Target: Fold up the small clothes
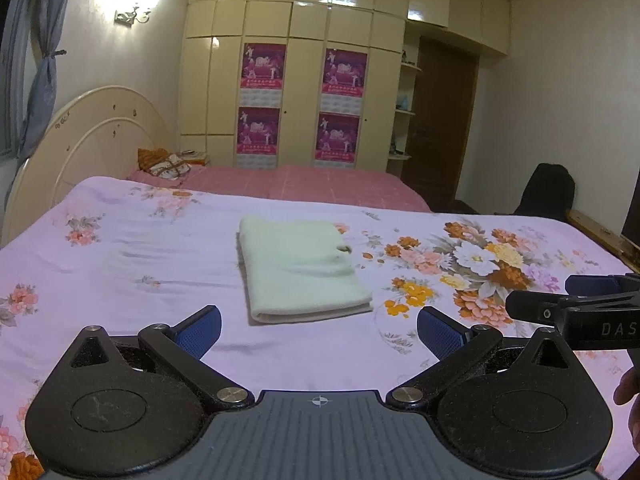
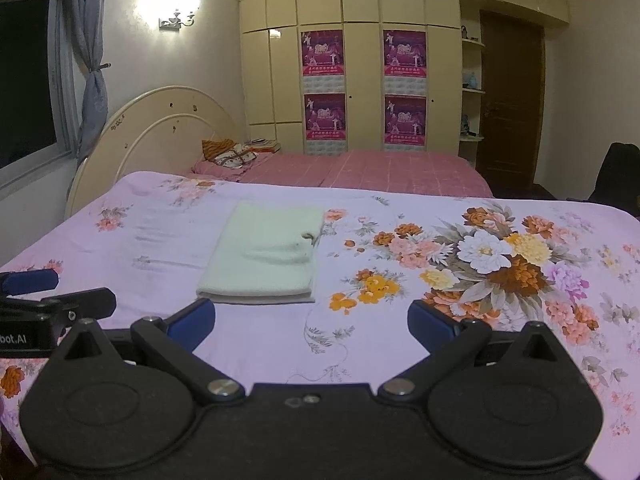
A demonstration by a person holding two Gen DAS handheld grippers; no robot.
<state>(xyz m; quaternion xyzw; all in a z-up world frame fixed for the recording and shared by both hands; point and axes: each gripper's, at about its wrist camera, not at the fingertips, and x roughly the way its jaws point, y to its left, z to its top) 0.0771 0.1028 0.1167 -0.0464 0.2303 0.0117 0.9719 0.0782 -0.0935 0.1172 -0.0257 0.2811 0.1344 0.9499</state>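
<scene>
1. Right gripper (image 1: 576, 300) in the left wrist view: cut off by the right edge; only one blue pad and part of the black body show, lettering reads "DAS" then ends.
2. Left gripper (image 2: 44, 292) in the right wrist view: cut by the left edge; lettering starts mid-word, "bot.AI".
3. Hand (image 1: 630, 404): only a sliver at the right edge, grip not readable.
4. Posters (image 2: 322, 53) on the wardrobe: print too small to read.
5. Folded cloth (image 1: 300, 268): layers underneath hidden.
6. Shelf items (image 2: 471, 78): too small to identify.
</scene>
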